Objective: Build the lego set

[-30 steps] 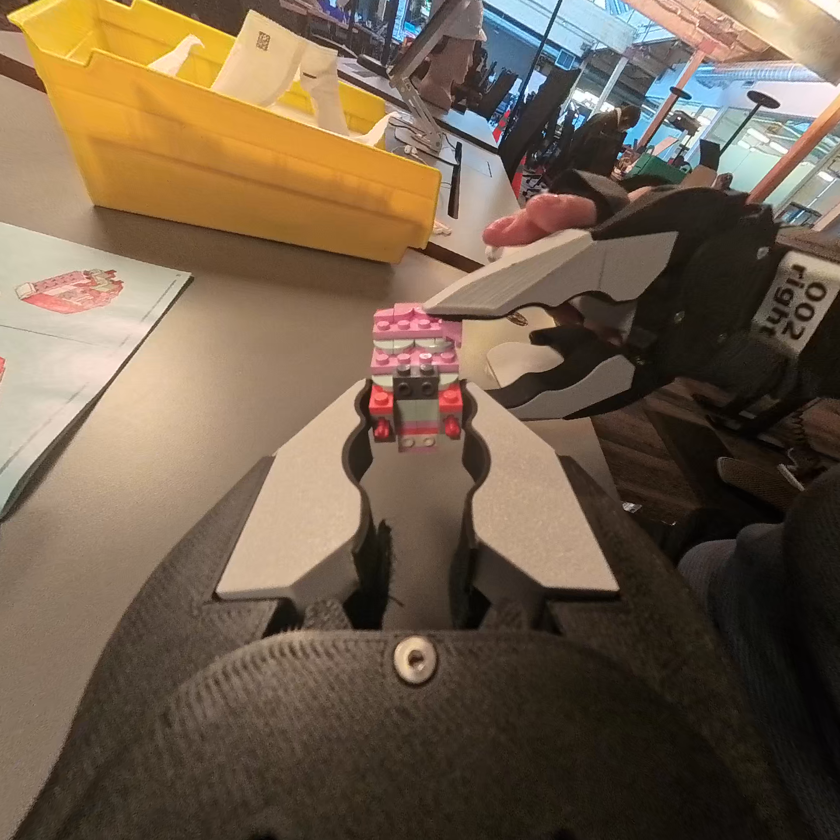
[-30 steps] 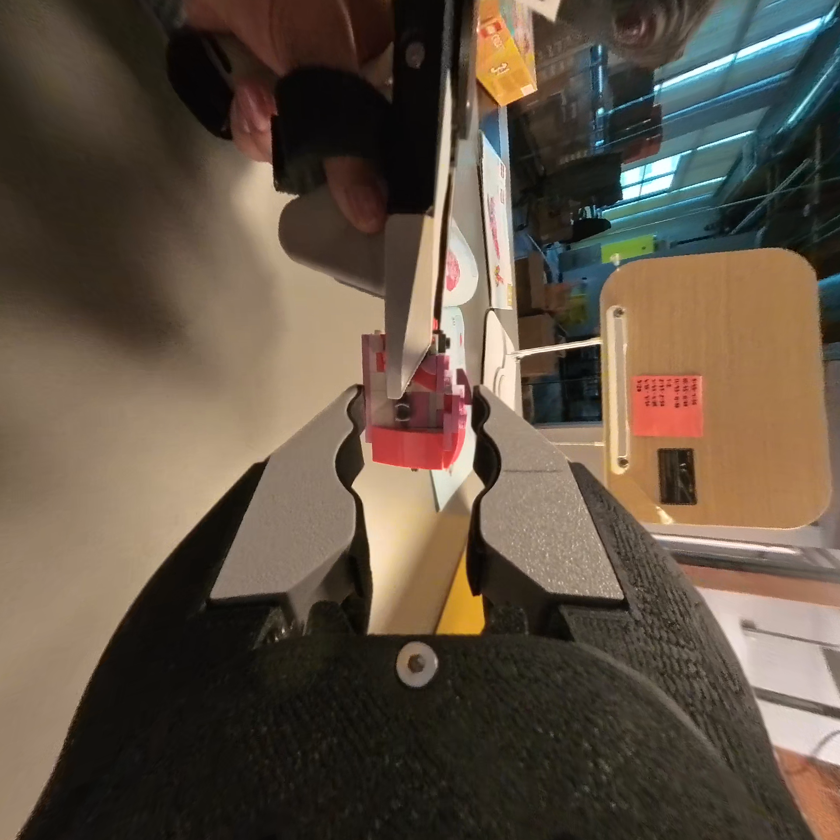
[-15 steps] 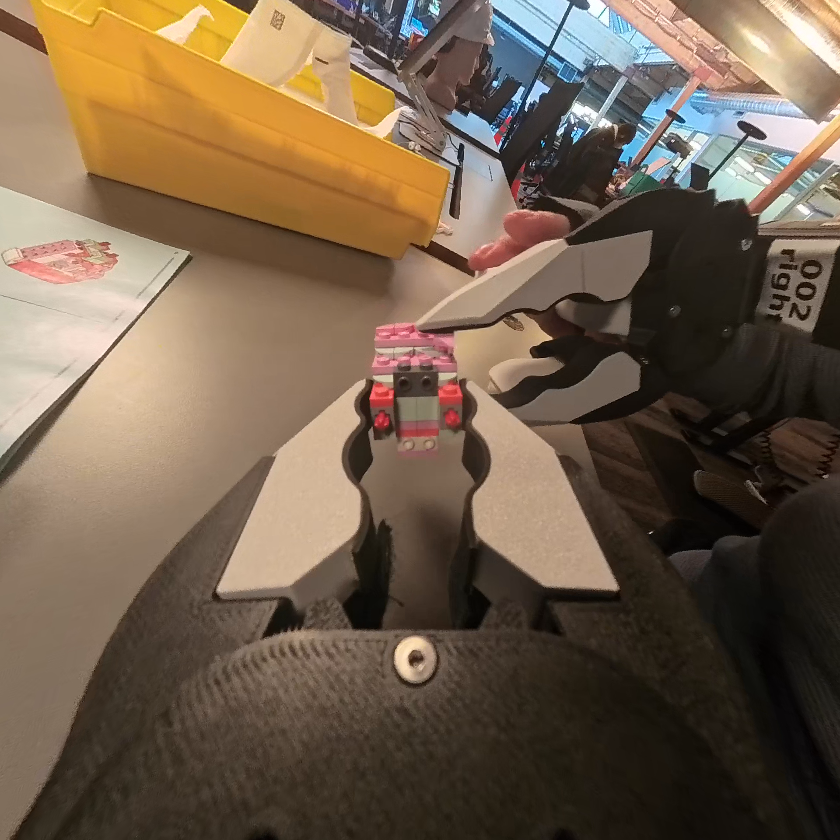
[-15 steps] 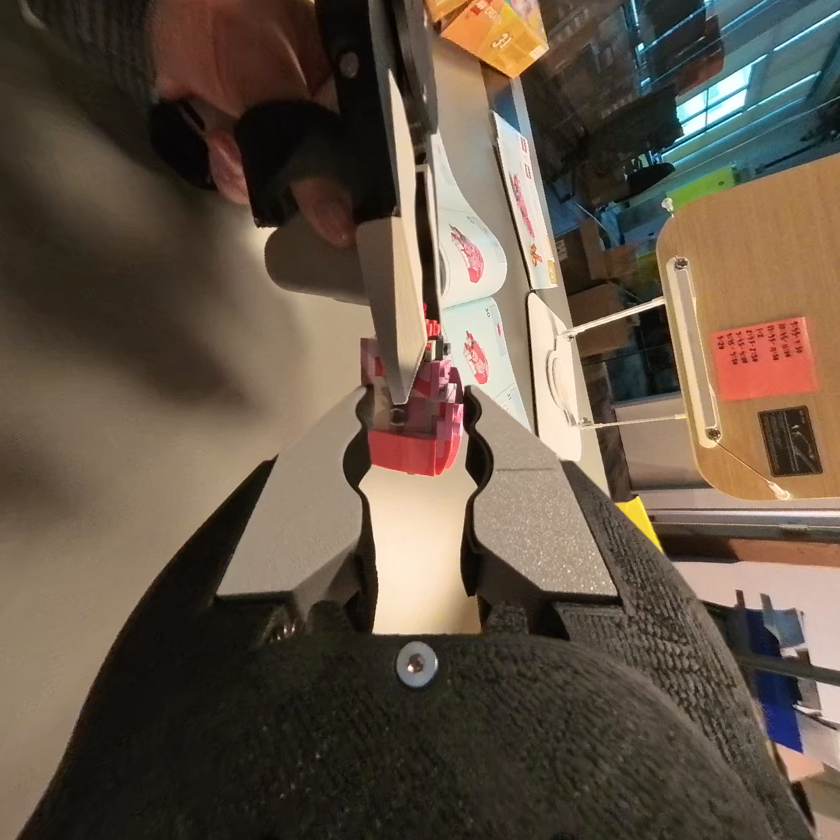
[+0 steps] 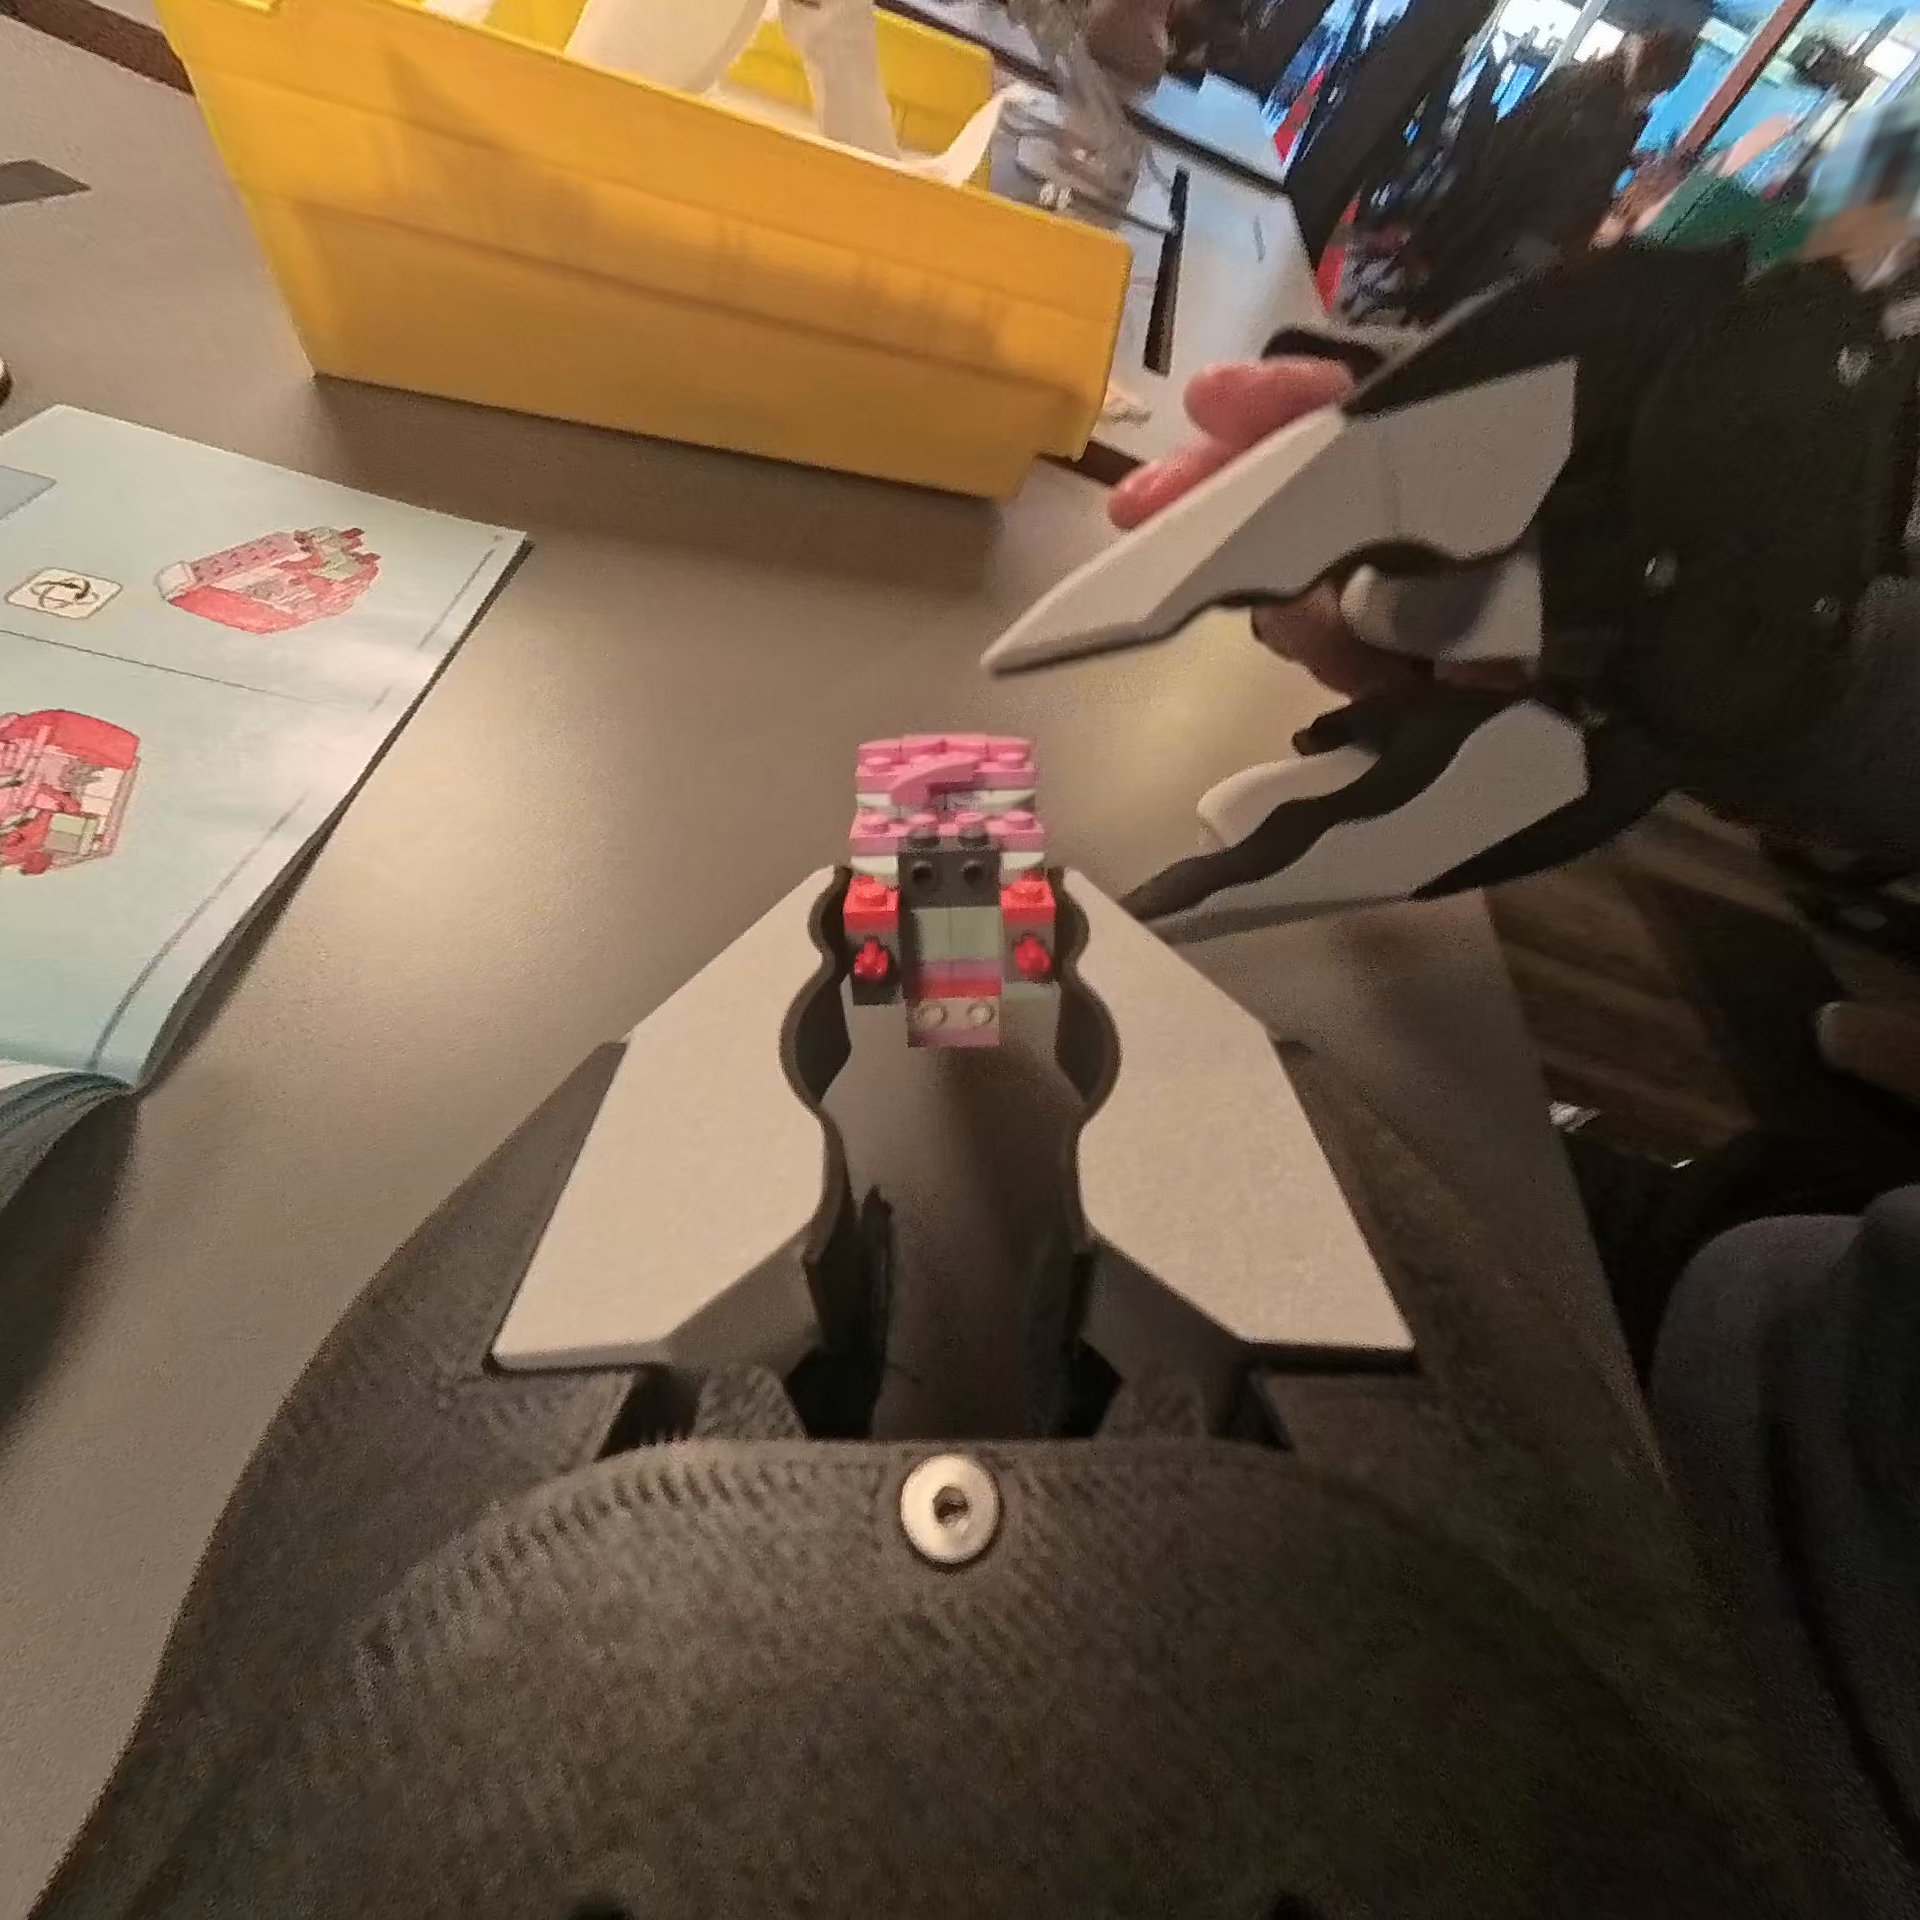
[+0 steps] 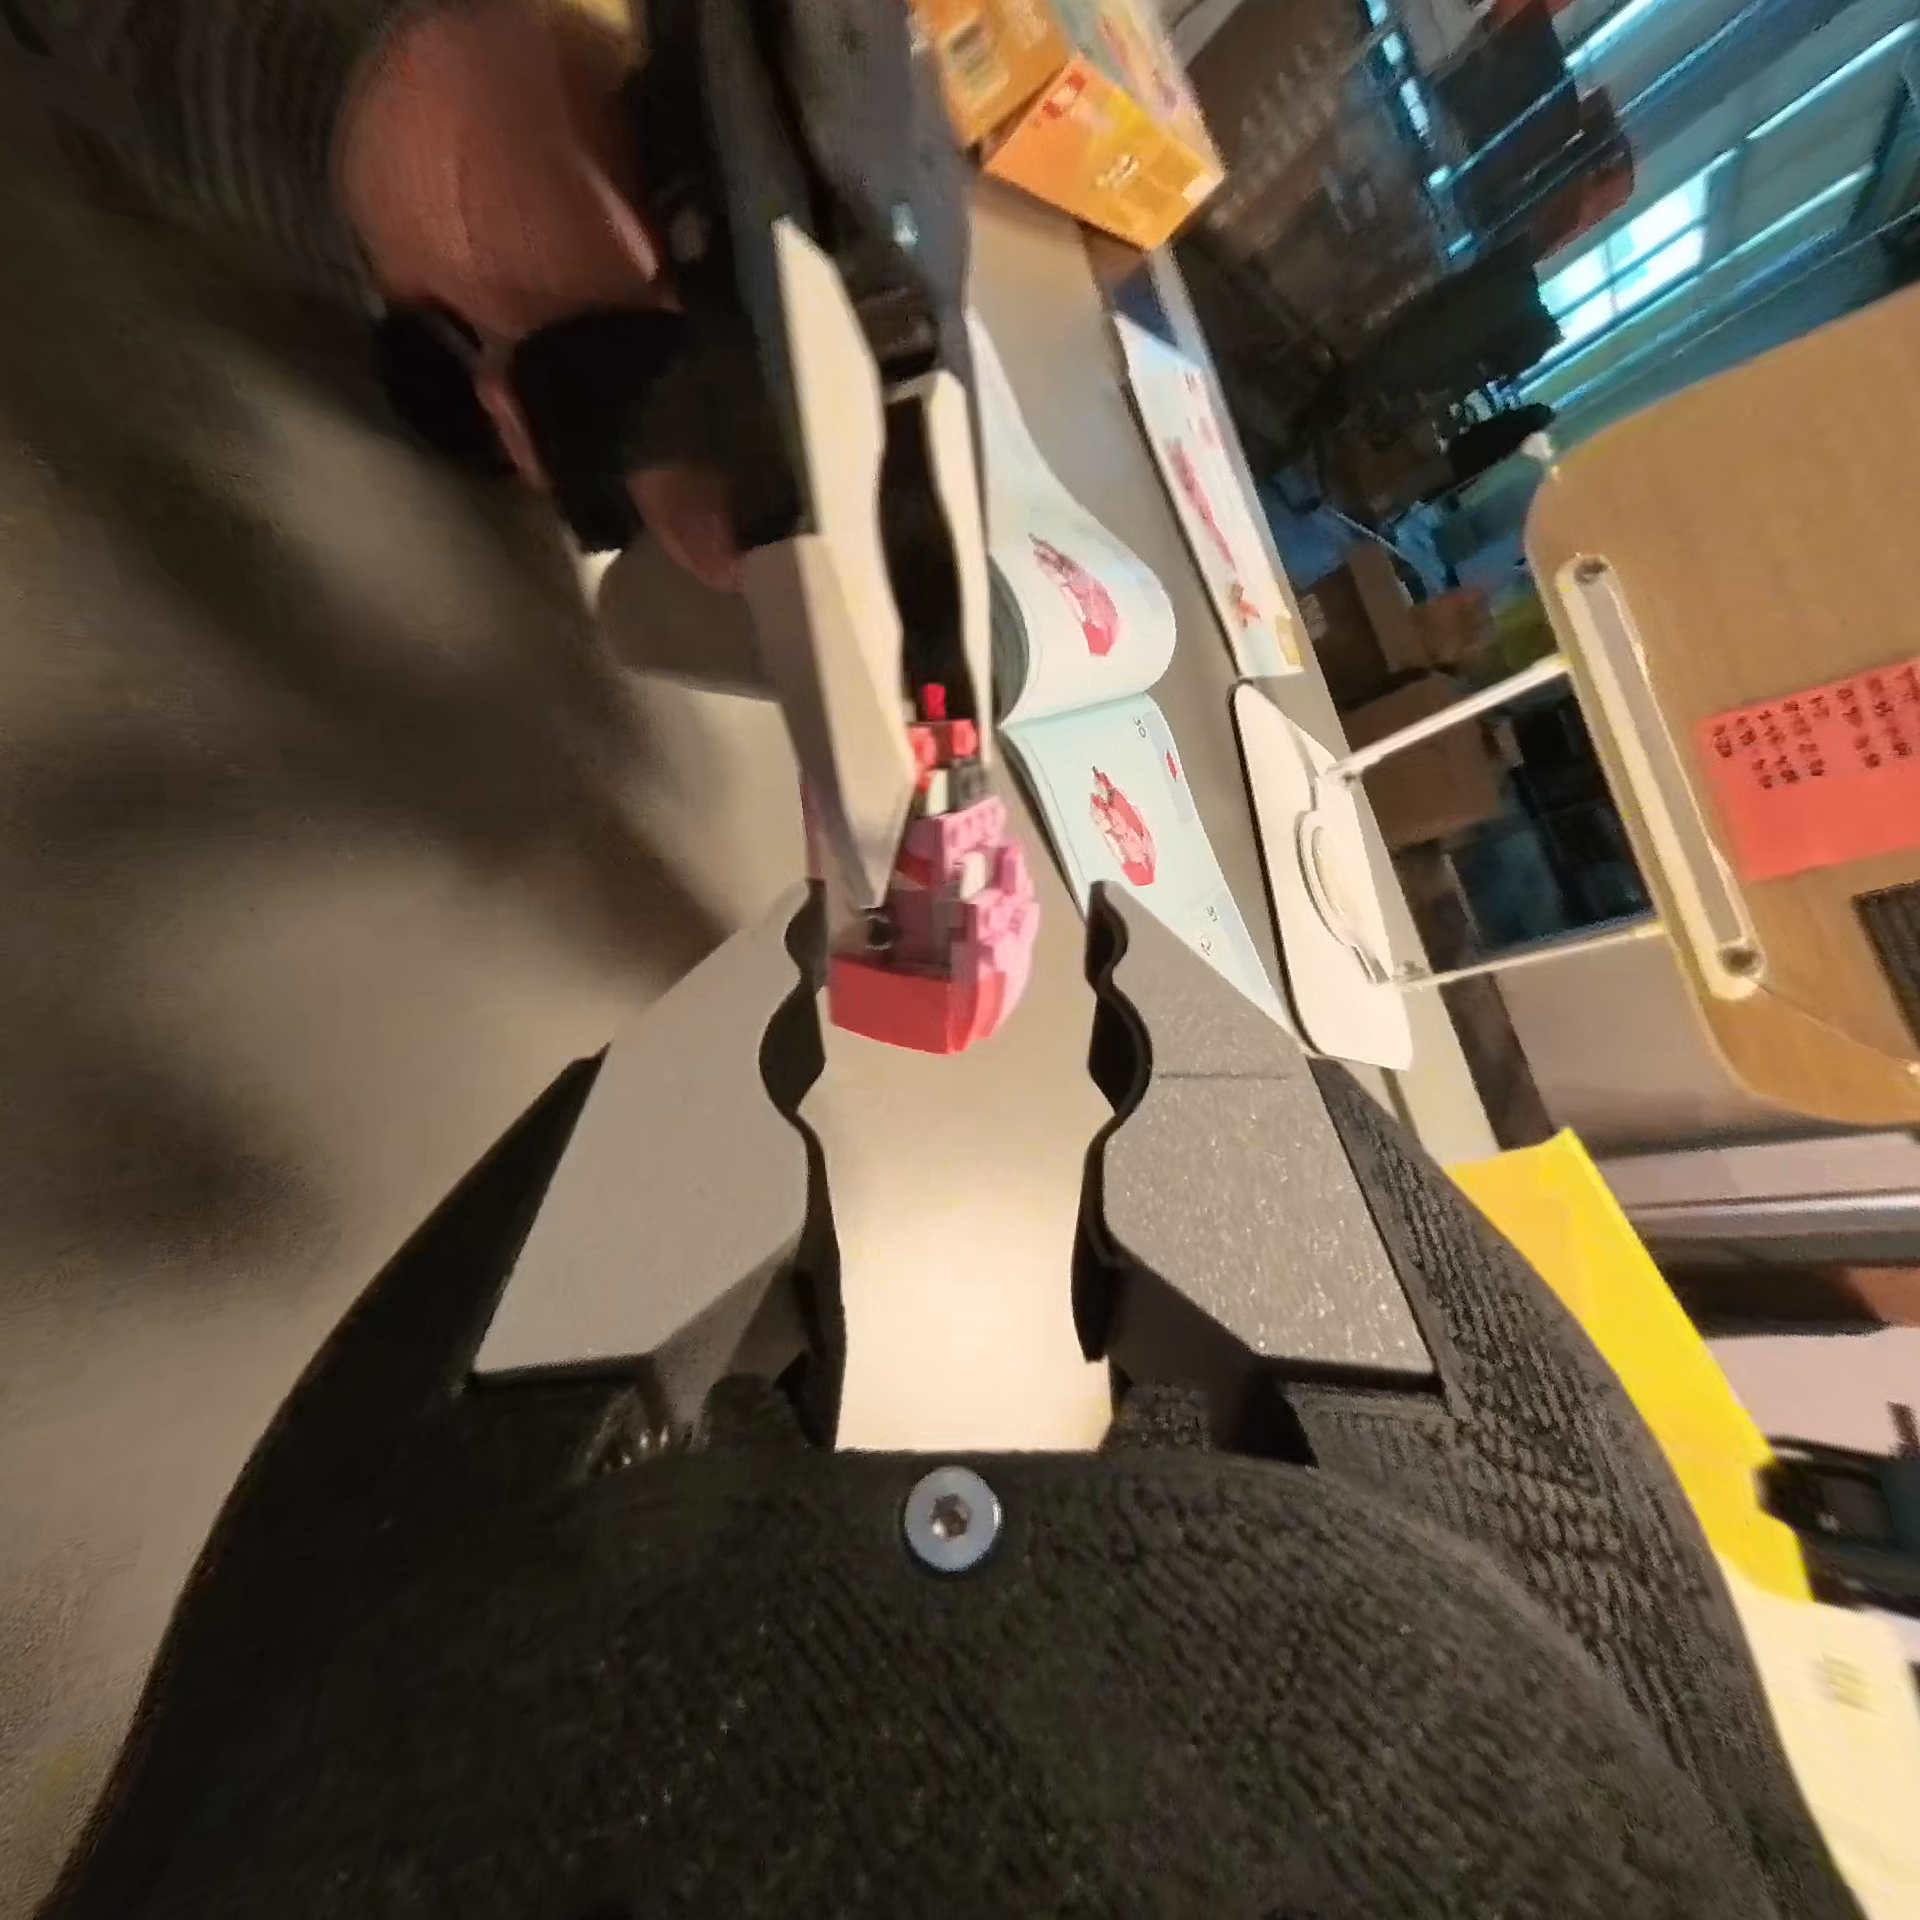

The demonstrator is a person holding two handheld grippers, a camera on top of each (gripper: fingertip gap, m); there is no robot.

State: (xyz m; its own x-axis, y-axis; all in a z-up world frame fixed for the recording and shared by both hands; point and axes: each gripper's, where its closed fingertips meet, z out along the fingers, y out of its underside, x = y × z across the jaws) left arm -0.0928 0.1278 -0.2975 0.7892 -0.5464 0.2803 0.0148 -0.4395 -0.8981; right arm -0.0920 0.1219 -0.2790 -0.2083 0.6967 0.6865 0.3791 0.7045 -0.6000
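The brick model point(image 5: 945, 894) stays clamped in the left jaws; the right jaws have spread and backed off.

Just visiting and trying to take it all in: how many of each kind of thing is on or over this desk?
Hand-held gripper: 2, left, right
Brick model: 1, clamped in the left gripper
Yellow bin: 1
Open instruction booklet: 1
Orange box: 1
Total: 6

Pink, red and grey brick model point(image 5: 945, 883), upright, clamped between left hand-held gripper point(image 5: 948, 925) fingertips
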